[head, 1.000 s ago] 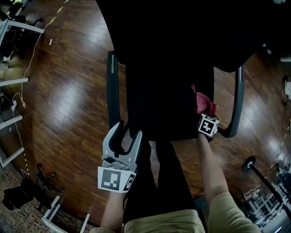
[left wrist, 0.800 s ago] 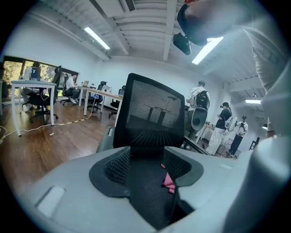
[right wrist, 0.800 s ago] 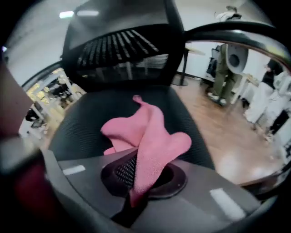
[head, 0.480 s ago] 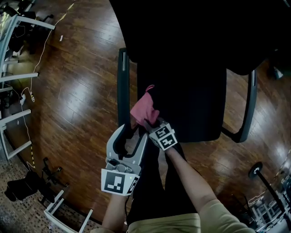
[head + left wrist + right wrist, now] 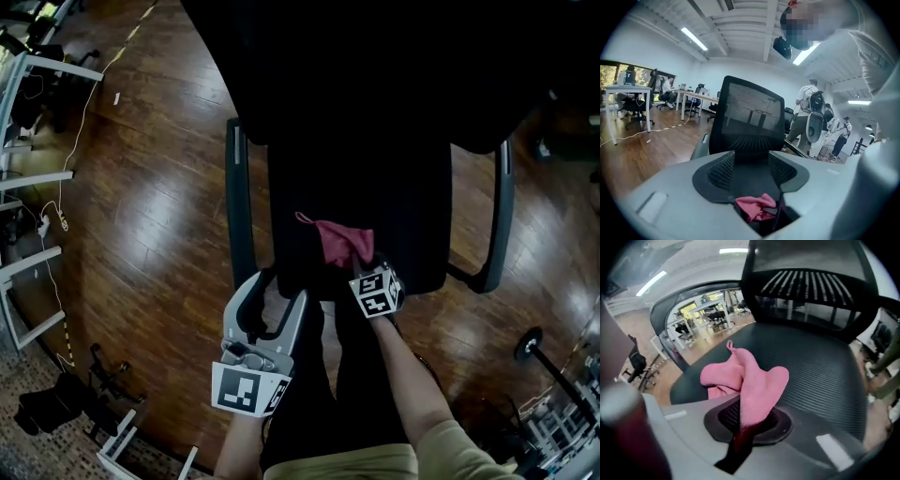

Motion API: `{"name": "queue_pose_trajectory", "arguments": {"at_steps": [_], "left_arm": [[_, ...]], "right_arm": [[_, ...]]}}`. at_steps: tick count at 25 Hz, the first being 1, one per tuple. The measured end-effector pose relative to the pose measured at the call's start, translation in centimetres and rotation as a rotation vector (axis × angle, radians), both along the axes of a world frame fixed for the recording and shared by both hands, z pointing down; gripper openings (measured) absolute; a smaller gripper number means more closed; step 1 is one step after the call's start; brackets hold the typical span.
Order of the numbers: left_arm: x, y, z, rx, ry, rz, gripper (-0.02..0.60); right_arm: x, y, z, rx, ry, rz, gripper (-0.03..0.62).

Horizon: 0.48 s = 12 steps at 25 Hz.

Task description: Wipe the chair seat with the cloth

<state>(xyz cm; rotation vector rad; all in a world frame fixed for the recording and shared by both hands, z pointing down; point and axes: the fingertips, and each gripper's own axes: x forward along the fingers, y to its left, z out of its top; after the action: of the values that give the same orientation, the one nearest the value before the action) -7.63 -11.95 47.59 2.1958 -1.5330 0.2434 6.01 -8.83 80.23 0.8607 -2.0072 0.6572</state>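
The black mesh chair seat (image 5: pixel 375 187) lies below me, with its backrest (image 5: pixel 750 112) upright at the far side. A pink cloth (image 5: pixel 339 242) lies bunched on the seat's front middle part. My right gripper (image 5: pixel 359 265) is shut on the cloth (image 5: pixel 745 380), which spills forward from the jaws onto the seat (image 5: pixel 820 366). My left gripper (image 5: pixel 278 289) stands open at the seat's front left corner with nothing between its jaws. In the left gripper view the cloth (image 5: pixel 757 206) shows low between that gripper's jaws, further off.
Grey armrests (image 5: pixel 234 197) (image 5: pixel 502 216) flank the seat. Wooden floor (image 5: pixel 150 234) surrounds the chair. White desk frames (image 5: pixel 28 178) and cables line the left side. A round black stand base (image 5: pixel 528 337) sits at the right. Several people (image 5: pixel 811 117) stand behind the chair.
My right gripper has swept the cloth from the seat's right front to its left front and back to the middle. The left gripper has stayed open at the front left corner.
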Motion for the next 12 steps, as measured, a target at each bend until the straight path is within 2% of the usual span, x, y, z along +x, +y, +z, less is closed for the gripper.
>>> {"name": "queue_pose_trajectory", "arguments": {"at_steps": [1,4,6,8,10,12], "left_arm": [[0.6,-0.2,0.3,0.002,0.005,0.008,0.212],[2.4,-0.8,1.2,0.011,0.020,0.033,0.212],[2.9,-1.1,1.7,0.015,0.031,0.036,0.212],[2.8,-1.0,2.1,0.009,0.039,0.031,0.212],[2.5,-0.3,2.7,-0.011,0.041,0.033,0.212],[1.9,0.3,2.8,-0.026,0.035,0.028,0.212]], "right_arm": [[3.7,-0.8,0.0,0.008,0.053,0.081,0.016],[16.0,-2.2,0.1,-0.019,0.191,0.433,0.017],[21.1,-2.5,0.3,-0.038,0.232,0.559,0.016],[22.3,-2.6,0.6,-0.048,0.269,0.571,0.016],[21.3,-2.6,0.6,-0.040,0.289,0.592,0.015],[18.2,-2.4,0.5,-0.043,0.199,0.631,0.015]]}}
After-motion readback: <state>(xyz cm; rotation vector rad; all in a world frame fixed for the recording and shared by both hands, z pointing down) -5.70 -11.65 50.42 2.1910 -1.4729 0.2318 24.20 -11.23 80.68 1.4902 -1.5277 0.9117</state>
